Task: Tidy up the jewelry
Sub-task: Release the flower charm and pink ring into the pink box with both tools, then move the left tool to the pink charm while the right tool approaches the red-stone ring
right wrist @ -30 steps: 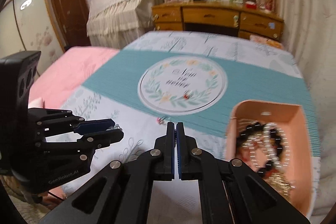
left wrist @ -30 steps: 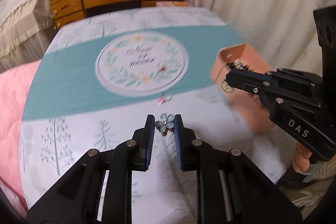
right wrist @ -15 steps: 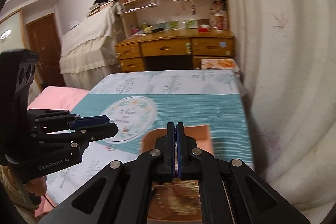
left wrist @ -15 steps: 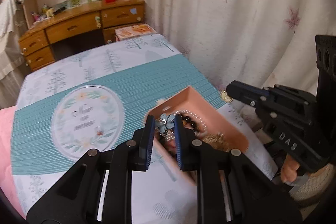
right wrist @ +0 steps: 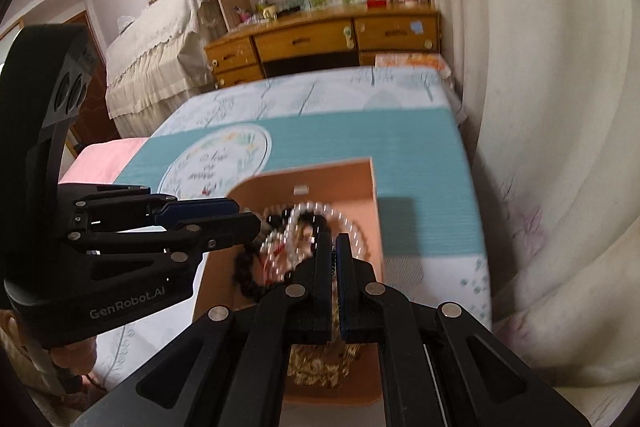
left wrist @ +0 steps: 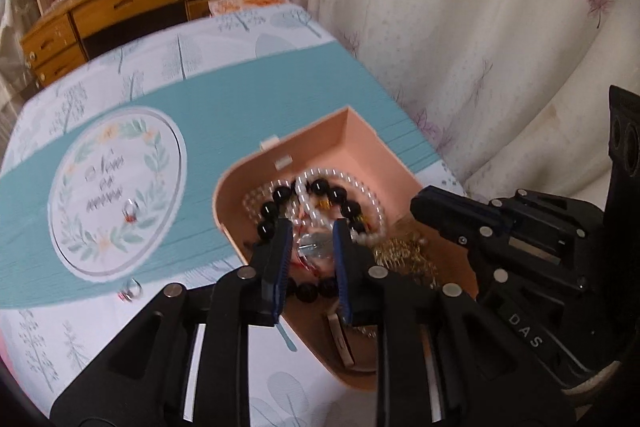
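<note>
A pink jewelry box lies open on the table, holding black bead and white pearl bracelets and a gold chain. My left gripper hangs over the box, its jaws a little apart around a pale blue flower earring; whether it still grips it is unclear. My right gripper is shut and empty over the box's right side; it also shows in the left wrist view. Two rings lie on the tablecloth left of the box.
The table has a teal-striped cloth with a round wreath print. A curtain hangs close along the right edge. A wooden dresser stands beyond the far end. A pink cloth lies at the left.
Both grippers have swung right from the open tablecloth to above the pink box. The left jaws have widened a little around the flower earring. The right gripper stays shut.
</note>
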The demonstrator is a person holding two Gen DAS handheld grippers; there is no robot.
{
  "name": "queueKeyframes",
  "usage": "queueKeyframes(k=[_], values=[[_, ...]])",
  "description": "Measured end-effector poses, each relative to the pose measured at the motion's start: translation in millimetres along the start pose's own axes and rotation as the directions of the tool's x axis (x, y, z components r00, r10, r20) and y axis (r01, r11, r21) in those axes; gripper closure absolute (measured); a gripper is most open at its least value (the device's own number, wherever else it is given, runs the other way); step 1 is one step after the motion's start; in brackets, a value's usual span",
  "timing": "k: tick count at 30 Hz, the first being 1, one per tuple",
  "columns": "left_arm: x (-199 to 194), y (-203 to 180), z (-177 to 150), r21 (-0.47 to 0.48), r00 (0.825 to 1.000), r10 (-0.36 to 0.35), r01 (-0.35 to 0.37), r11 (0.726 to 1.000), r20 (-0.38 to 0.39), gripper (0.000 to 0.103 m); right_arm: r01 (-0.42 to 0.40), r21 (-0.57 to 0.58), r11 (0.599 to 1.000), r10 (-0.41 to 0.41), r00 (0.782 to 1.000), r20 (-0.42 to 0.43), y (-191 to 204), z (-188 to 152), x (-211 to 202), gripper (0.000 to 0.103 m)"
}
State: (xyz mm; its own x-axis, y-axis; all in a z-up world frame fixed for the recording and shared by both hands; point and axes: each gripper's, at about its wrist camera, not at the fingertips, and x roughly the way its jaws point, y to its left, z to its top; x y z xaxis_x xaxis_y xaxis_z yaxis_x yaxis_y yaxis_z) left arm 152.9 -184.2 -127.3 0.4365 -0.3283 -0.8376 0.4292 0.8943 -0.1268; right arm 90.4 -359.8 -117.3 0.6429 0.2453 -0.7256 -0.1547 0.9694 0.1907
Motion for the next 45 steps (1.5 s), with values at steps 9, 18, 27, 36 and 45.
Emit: queueKeyframes(k=[9,18,27,36,45], values=[[-8.9,6.6,-13.3,-0.028,1.0,0.021,-0.02,0.999,0.01,0.044,-0.006,0.0,1.0,0.006,1.0,-0.007,6.0,-16.2,2.3,0.098],[-32.1,16.1,-24.1,-0.058,0.997,0.056,-0.052,0.997,0.054,0.044,-0.043,0.014,0.999,0.043,0.999,-0.007,16.0,-20.6,-4.6,0.098],[-57.3,33.1,-36.7,-0.073,0.99,0.077,-0.069,0.995,0.121,0.044,-0.045,-0.017,0.999,0.045,0.999,-0.006,41.2,-16.6,-8.5,0.098],[-73.1,64.2,-49.1,-0.135,0.991,0.061,-0.045,0.99,0.12,0.044,-0.051,-0.059,0.997,0.051,0.999,-0.004,74.5,-4.8,-6.2,0.088],[-81.2,102.8,-61.4,-0.161,0.989,0.079,-0.059,0.985,0.125,0.044,-0.074,-0.114,0.991,0.074,0.997,0.0,116.8,9.4,1.4,0.077]])
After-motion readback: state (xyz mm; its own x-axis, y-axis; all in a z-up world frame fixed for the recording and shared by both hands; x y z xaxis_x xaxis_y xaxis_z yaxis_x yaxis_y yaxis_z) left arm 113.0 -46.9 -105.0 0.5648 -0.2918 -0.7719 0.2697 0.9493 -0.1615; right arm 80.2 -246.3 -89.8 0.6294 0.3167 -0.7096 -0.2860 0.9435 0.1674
